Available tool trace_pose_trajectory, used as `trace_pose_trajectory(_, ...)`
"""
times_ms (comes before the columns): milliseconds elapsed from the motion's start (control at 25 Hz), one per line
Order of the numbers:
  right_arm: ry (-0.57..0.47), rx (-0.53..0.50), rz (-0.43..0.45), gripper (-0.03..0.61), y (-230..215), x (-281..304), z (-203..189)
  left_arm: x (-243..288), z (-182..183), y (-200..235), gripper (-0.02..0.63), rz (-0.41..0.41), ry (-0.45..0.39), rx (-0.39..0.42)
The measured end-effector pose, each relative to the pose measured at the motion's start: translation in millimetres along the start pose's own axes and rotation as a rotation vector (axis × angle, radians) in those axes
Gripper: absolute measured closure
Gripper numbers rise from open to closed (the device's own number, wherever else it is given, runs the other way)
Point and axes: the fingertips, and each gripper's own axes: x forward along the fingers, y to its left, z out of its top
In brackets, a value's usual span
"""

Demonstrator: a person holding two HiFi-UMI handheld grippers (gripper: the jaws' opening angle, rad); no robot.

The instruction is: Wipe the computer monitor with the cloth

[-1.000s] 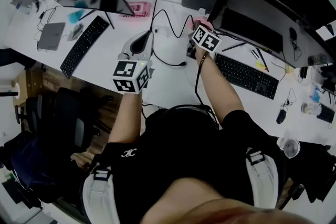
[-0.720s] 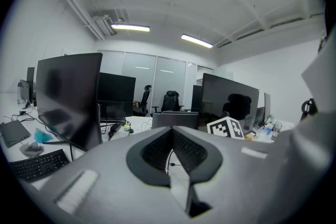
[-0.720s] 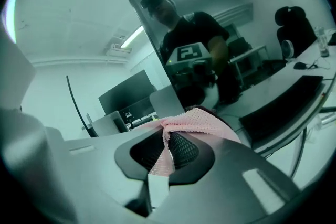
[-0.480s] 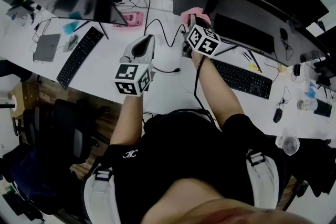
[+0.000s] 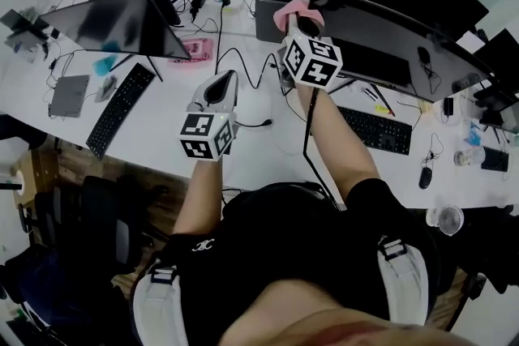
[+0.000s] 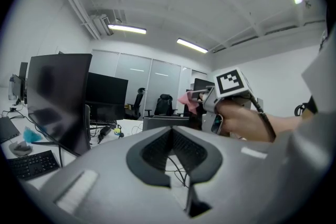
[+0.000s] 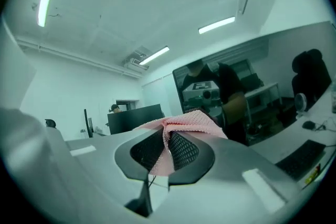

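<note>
Cloth [image 5: 292,10], pink, is clamped in the closed right gripper [image 7: 167,139] by the monitor's [image 5: 389,36] top edge, upper centre; left gripper [image 5: 220,85] closed, empty, lower left.

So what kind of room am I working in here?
Most likely an open-plan office: a long white desk carrying several monitors and keyboards, with office chairs and glass partitions further back.

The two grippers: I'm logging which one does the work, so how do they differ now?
The right gripper holds a pink cloth; the left gripper holds nothing. The right gripper is up by the top edge of the monitor; the left gripper hangs over the desk, away from it. Both have their jaws shut.
</note>
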Motion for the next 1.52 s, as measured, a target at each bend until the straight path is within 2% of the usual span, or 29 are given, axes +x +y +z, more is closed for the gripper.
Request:
trace_pose_trajectory(360, -0.095, -0.147, -0.003, 0.558, 17.3, -9.1, 80.8, 9.0, 14.8, -12.3, 0.569, -0.042, -0.032, -0.002)
trace_pose_trajectory(600, -0.153, -0.122, -0.082, 0.558, -11.0, -23.2, 122.6, 15.0, 21.9, -20.8, 0.569, -0.063, -0.053, -0.008)
trace_pose_trajectory(760, -0.145, -0.132, -0.151, 0.558, -42.6, -36.6, 131.9, 26.1, 24.6, -33.1, 0.569, -0.092, -0.052, -0.006)
trace_pose_trajectory(1040, -0.160, -0.207, -0.252, 0.558, -91.7, -74.0, 138.5, 55.2, 28.4, -73.0, 0.569, -0.179, -0.040, 0.014)
trace_pose_trajectory(1360, -0.203, -0.301, -0.315, 0.558, -132.4, -134.7, 148.0, 73.2, 44.1, -131.8, 0.569, -0.271, -0.050, 0.058)
trace_pose_trajectory(1520, -0.229, -0.352, -0.295, 0.558, -140.7, -167.2, 150.6, 78.2, 51.0, -157.4, 0.569, -0.299, -0.060, 0.075)
